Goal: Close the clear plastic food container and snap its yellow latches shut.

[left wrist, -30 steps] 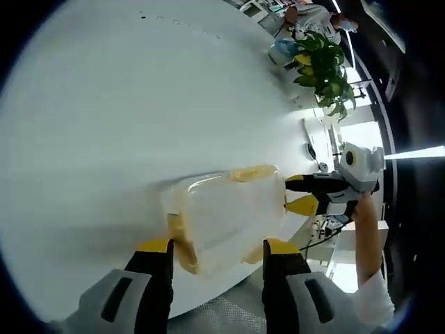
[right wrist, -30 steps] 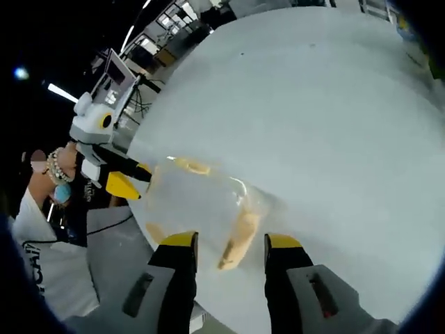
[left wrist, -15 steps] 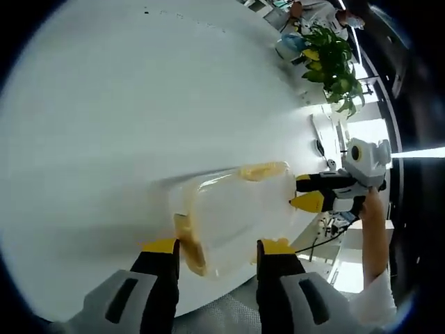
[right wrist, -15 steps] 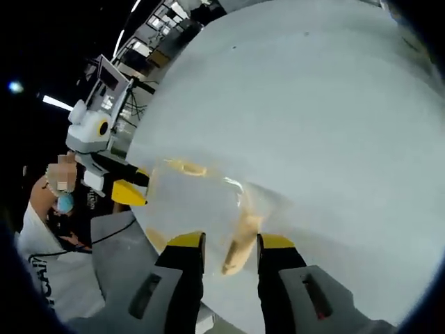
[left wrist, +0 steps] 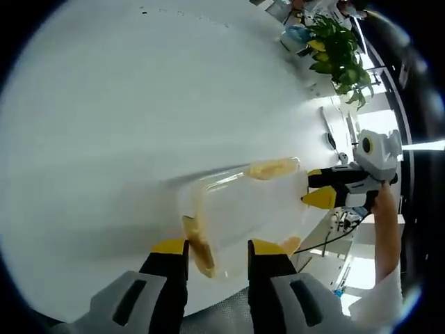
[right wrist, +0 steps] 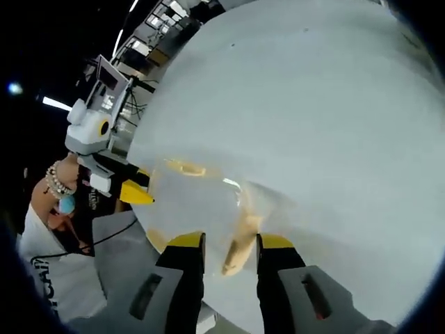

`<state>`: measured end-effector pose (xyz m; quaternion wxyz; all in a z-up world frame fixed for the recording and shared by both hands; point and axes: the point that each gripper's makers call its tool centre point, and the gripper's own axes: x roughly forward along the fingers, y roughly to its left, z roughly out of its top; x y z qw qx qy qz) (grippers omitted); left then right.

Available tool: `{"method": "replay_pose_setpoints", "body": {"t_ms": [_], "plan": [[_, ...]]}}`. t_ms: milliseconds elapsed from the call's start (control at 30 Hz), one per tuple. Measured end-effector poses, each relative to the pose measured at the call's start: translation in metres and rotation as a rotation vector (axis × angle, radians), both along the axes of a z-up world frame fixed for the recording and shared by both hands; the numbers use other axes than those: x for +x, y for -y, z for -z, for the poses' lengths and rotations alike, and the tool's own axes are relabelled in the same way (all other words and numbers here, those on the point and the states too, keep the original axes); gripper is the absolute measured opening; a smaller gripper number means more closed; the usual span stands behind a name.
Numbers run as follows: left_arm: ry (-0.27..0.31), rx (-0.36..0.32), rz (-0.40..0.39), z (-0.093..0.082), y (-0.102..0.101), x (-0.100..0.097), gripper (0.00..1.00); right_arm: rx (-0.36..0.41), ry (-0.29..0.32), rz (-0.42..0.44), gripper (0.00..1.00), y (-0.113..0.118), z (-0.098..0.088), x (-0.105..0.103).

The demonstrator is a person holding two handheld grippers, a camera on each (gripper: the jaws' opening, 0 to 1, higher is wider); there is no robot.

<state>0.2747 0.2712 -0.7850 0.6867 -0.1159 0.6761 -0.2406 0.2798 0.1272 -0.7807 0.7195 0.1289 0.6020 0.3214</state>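
Observation:
The clear plastic container lies near the edge of the white table, lid down on it. My left gripper has its jaws drawn in around the container's near end, pressing a yellow latch. Another yellow latch shows on a long side. The right gripper meets the opposite end. In the right gripper view, my right gripper is shut on the yellow latch at its end of the container. The left gripper touches the far end.
A potted green plant stands at the table's far side. A person's hand holds the right gripper, and a wrist with bead bracelets holds the left one. Beyond the table edge lies grey floor.
Both pairs of jaws have narrowed around the end latches; the right ones stopped half a second ago, the left ones kept narrowing. The left view has shifted slightly.

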Motion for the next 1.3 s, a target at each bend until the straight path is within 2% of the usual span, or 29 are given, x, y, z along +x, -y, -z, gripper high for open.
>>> {"method": "replay_pose_setpoints", "body": {"t_ms": [100,333,733,767,900,967,1033,1300], "plan": [[0.004,0.015,0.009,0.000,0.000,0.001,0.28,0.014,-0.015,0.023,0.25,0.000,0.000,0.000],[0.012,0.034,0.020,0.000,0.001,-0.001,0.29,0.012,-0.012,0.013,0.25,0.000,-0.002,-0.002],[0.014,0.037,0.030,0.000,0.003,-0.003,0.28,0.012,-0.020,0.017,0.23,0.000,-0.002,-0.004],[0.013,0.011,0.041,-0.001,0.006,-0.004,0.27,0.012,-0.020,0.018,0.23,-0.001,-0.001,-0.004],[0.017,0.034,0.043,0.005,0.008,0.000,0.27,0.015,-0.023,0.018,0.23,-0.001,-0.002,-0.004],[0.017,0.033,0.044,0.004,-0.001,0.007,0.27,0.012,-0.023,0.012,0.23,-0.001,-0.002,-0.004],[0.015,0.031,0.046,0.002,0.002,-0.001,0.27,0.011,-0.025,0.012,0.23,-0.001,-0.001,-0.004],[0.012,0.029,0.044,0.002,0.004,-0.001,0.27,0.044,-0.050,0.046,0.22,0.001,0.001,-0.005]]}}
